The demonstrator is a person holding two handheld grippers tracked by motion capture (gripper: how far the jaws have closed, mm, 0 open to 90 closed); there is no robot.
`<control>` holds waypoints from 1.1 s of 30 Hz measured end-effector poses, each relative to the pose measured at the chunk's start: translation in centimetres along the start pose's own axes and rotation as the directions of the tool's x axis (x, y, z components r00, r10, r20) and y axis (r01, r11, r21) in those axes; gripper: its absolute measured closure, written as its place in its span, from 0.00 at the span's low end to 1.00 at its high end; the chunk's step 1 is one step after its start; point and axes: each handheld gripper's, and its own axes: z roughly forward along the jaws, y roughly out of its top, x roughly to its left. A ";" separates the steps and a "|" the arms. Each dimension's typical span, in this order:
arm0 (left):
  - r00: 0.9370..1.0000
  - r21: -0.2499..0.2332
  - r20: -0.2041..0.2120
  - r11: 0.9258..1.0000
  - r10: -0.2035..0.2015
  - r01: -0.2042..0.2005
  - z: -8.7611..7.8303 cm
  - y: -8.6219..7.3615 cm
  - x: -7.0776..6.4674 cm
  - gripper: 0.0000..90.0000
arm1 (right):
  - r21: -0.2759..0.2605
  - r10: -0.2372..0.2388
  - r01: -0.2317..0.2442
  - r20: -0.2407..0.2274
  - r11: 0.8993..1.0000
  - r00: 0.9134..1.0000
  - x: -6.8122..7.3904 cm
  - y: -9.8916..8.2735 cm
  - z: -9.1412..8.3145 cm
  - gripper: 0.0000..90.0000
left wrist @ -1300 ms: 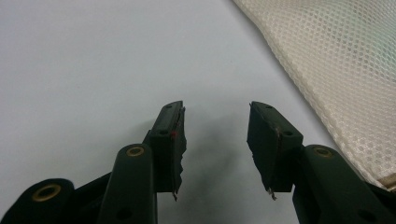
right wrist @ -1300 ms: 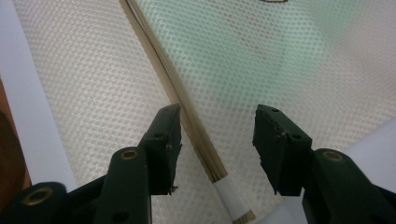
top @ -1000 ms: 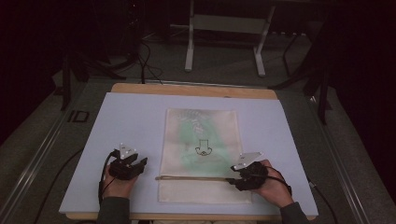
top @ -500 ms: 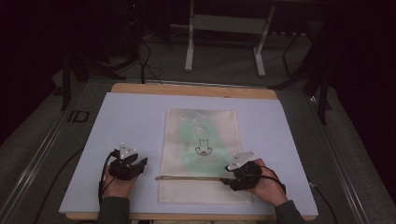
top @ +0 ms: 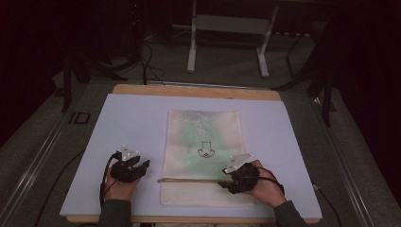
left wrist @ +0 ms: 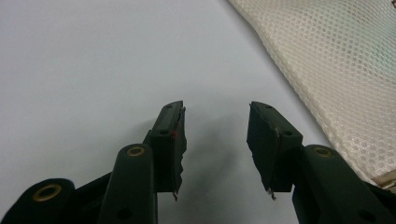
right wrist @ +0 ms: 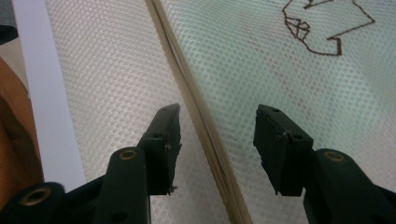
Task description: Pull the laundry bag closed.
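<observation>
- The right gripper (right wrist: 217, 116) has its fingers (right wrist: 163, 140) wide apart, one on each side of the zipper strip (right wrist: 196, 102) of the mesh bag (top: 203, 156), and they hold nothing.
- The left gripper (left wrist: 215, 123) also has its fingers (left wrist: 170, 140) wide apart and empty, over the bare white sheet (top: 137, 118), just left of the mesh bag.
- The mesh bag lies flat in the middle of the counter (top: 198, 91), with a small brown drawing (top: 204, 150) on it.

We see bare pale-blue table mat (top: 137, 123) all round; just the flat cream mesh bag (top: 205, 142) lies centre.
</observation>
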 end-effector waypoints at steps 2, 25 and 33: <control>1.000 -0.001 0.002 1.000 -0.001 0.001 0.0 0.0 0.0 0.62 | -0.001 -0.007 0.007 -0.003 1.000 1.000 0.0 0.2 0.1 0.57; 1.000 0.003 0.010 1.000 0.009 -0.009 0.1 0.0 -0.1 0.62 | -0.004 -0.063 0.063 -0.047 0.998 0.997 0.2 2.1 1.3 0.63; 1.000 0.004 0.012 1.000 0.011 -0.011 0.1 0.1 -0.1 0.62 | -0.004 -0.072 0.072 -0.056 0.997 0.996 0.5 2.7 1.8 0.65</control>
